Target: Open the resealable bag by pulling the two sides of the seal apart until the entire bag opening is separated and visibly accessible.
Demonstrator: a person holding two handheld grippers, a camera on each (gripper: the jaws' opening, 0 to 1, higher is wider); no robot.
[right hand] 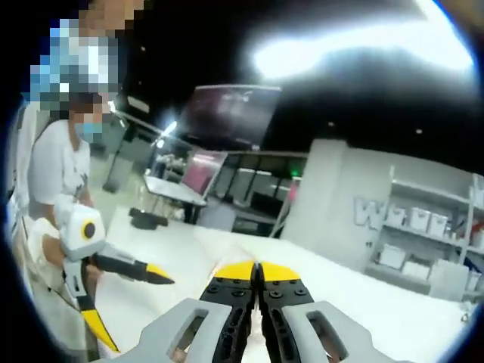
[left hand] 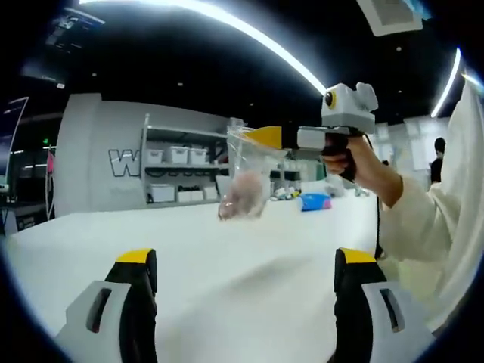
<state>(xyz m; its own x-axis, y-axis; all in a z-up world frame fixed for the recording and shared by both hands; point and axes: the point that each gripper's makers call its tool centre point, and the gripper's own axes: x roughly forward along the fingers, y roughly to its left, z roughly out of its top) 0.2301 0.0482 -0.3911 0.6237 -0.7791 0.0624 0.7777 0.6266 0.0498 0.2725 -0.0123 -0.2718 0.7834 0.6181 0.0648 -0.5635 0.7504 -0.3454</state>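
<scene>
A clear resealable bag with something pinkish in its lower part hangs above the white table. My right gripper, held by a hand, is shut on the bag's top edge from the right. In the right gripper view, the right gripper has its yellow-tipped jaws pressed together. My left gripper is open, its jaws wide apart, low and nearer than the bag, touching nothing. From the right gripper's side the left gripper shows at the lower left, jaws spread.
The person's white sleeve fills the right side. A blue object lies at the table's far end. Shelves with white bins stand against the back wall. Desks with screens stand beyond the table.
</scene>
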